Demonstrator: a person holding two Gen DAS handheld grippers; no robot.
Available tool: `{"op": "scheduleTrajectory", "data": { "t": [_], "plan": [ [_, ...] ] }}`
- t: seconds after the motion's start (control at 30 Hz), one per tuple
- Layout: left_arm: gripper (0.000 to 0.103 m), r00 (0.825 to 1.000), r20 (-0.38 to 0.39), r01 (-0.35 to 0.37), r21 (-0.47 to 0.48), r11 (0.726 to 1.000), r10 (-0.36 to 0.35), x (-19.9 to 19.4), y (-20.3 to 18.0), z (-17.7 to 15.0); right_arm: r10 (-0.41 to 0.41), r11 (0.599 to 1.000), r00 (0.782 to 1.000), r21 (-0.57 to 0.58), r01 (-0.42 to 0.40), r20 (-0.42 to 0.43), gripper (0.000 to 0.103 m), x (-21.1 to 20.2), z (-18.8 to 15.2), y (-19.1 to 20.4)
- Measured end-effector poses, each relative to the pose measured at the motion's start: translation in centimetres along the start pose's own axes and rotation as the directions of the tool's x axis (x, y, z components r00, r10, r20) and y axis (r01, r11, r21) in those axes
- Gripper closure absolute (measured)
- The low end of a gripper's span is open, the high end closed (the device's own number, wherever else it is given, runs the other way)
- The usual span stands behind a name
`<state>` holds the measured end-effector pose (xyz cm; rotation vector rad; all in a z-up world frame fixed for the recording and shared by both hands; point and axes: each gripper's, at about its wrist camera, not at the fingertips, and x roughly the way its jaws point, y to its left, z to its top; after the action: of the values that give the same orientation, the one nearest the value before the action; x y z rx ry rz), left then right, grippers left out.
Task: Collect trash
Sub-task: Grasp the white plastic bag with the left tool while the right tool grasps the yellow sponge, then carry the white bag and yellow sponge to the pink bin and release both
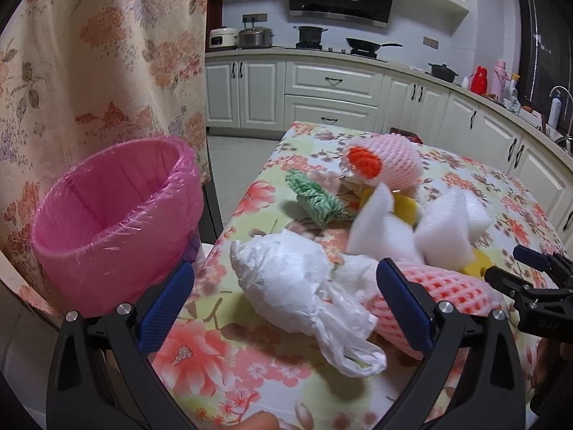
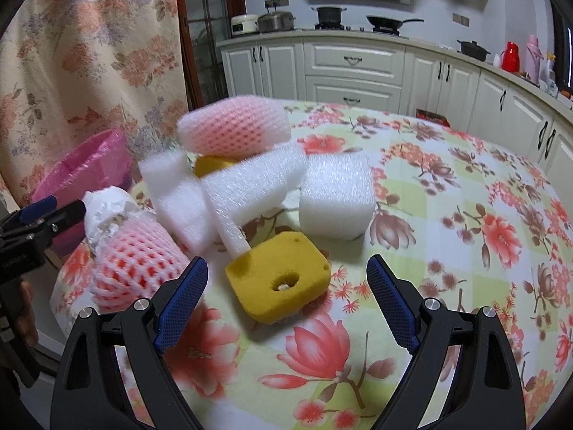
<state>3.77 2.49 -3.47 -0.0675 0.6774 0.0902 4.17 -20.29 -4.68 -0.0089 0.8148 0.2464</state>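
Trash sits heaped on the floral-clothed surface, and both grippers hang over it with nothing in them. Left gripper has its blue-padded jaws spread wide, framing a crumpled white plastic bag that lies on the cloth near the surface's edge. Just beside the bag on the side away from the bin lies a pink foam fruit net, partly behind the gripper's right finger.

Bin now: a pink-lined trash bin stands off the surface's edge, beyond the bag, its liner folded over the rim, with a floral curtain hanging behind it.

Past the bag, further from the bin, white foam blocks are piled together, a green-and-white knitted bundle lies beside them, and a second pink foam net with an orange end shows at the back.

Right gripper is open just as wide, and it hovers over a yellow sponge with a hole in it, lying flat on the cloth in front of the foam blocks. On the bin side of that sponge lies the near fruit net, touching the white bag. Another yellow sponge peeks out behind the blocks, under the far net. Kitchen cabinets line the background.
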Motion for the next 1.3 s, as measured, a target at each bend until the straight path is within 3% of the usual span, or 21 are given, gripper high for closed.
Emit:
{"op": "scheduleTrajectory", "data": {
  "t": [0.33, 0.4, 0.63, 0.8, 1.03, 1.1, 1.3],
  "plan": [
    [0.011, 0.997, -0.075, 0.008, -0.048, 0.999, -0.012, 2.8, 1.3, 0.2, 0.016, 1.0, 0.997, -0.012, -0.017, -0.081, 0.018, 2.7, 0.2, -0.5],
    [0.023, 0.995, -0.093, 0.022, -0.058, 0.998, -0.028, 3.3, 1.5, 0.2, 0.015, 1.0, 0.995, -0.015, -0.016, -0.097, 0.018, 3.1, 0.1, -0.4],
    [0.034, 0.988, -0.146, 0.027, -0.079, 0.996, -0.039, 4.7, 1.9, -0.2, 0.026, 0.999, 0.991, -0.018, -0.029, -0.133, 0.018, 4.1, -0.1, -0.2],
    [0.061, 0.983, -0.175, 0.039, -0.085, 0.996, -0.054, 5.3, 1.8, -0.6, 0.037, 0.999, 0.988, -0.02, -0.04, -0.147, 0.019, 4.5, -0.1, -0.1],
    [0.068, 0.983, -0.172, 0.052, -0.085, 0.995, -0.066, 5.2, 1.7, -0.3, 0.062, 0.998, 0.984, -0.012, -0.065, -0.165, 0.041, 4.5, -0.3, -0.3],
    [0.068, 0.984, -0.167, 0.052, -0.086, 0.995, -0.066, 4.9, 1.6, -0.2, 0.058, 0.998, 0.985, -0.014, -0.061, -0.163, 0.052, 4.3, -0.3, -0.5],
    [0.069, 0.988, -0.141, 0.054, -0.084, 0.995, -0.065, 4.1, 1.5, 0.3, 0.049, 0.999, 0.989, -0.01, -0.051, -0.139, 0.063, 3.0, -0.2, -1.2]
  ]
}}
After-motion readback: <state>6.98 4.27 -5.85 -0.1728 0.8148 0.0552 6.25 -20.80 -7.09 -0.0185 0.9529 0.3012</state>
